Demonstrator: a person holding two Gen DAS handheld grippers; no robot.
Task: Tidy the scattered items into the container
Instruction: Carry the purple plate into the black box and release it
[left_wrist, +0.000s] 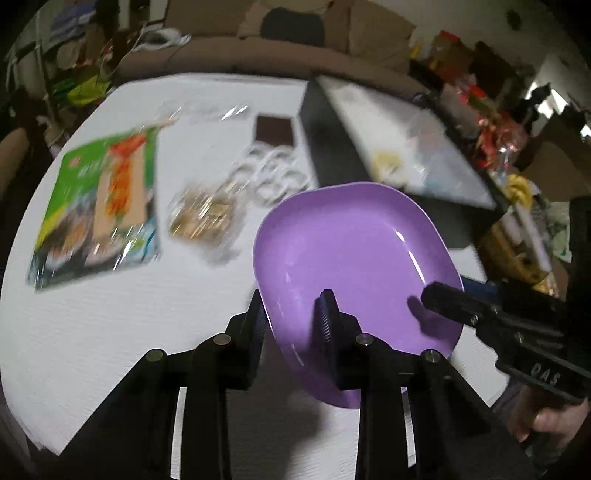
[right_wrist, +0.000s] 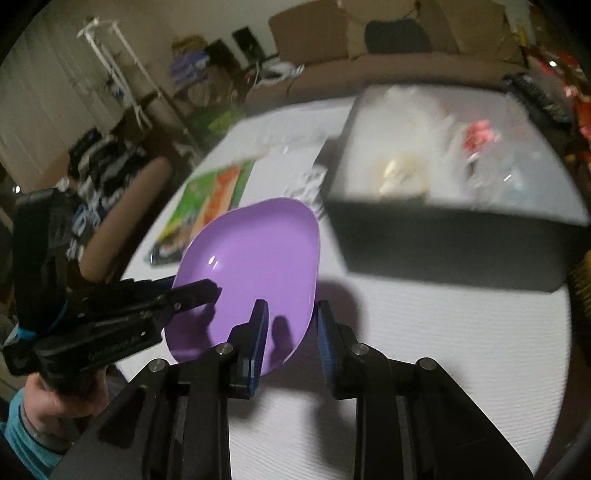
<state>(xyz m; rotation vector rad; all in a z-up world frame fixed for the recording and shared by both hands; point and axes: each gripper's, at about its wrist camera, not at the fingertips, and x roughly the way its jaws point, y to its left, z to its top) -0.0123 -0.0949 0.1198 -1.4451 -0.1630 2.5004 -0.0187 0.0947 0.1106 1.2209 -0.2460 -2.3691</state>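
A purple plastic plate (left_wrist: 351, 251) hangs tilted above the white table, held from two sides. My left gripper (left_wrist: 293, 306) is shut on its near rim, one finger under the plate and one inside it. My right gripper (right_wrist: 291, 310) is shut on the opposite rim in the same way. Each gripper shows in the other's view: the right gripper (left_wrist: 443, 295) at the plate's right edge, the left gripper (right_wrist: 203, 291) at the plate (right_wrist: 258, 251) left edge. The container, a black box (left_wrist: 325, 140) with a pale inside, stands just beyond the plate and holds several items.
On the table lie a green snack packet (left_wrist: 103, 206), a gold-wrapped packet (left_wrist: 203, 214), a packet of white rings (left_wrist: 273, 173), a dark brown square (left_wrist: 273, 129) and clear wrappers (left_wrist: 207, 112). The black box (right_wrist: 443, 240) fills the table's far right. A sofa and clutter surround the table.
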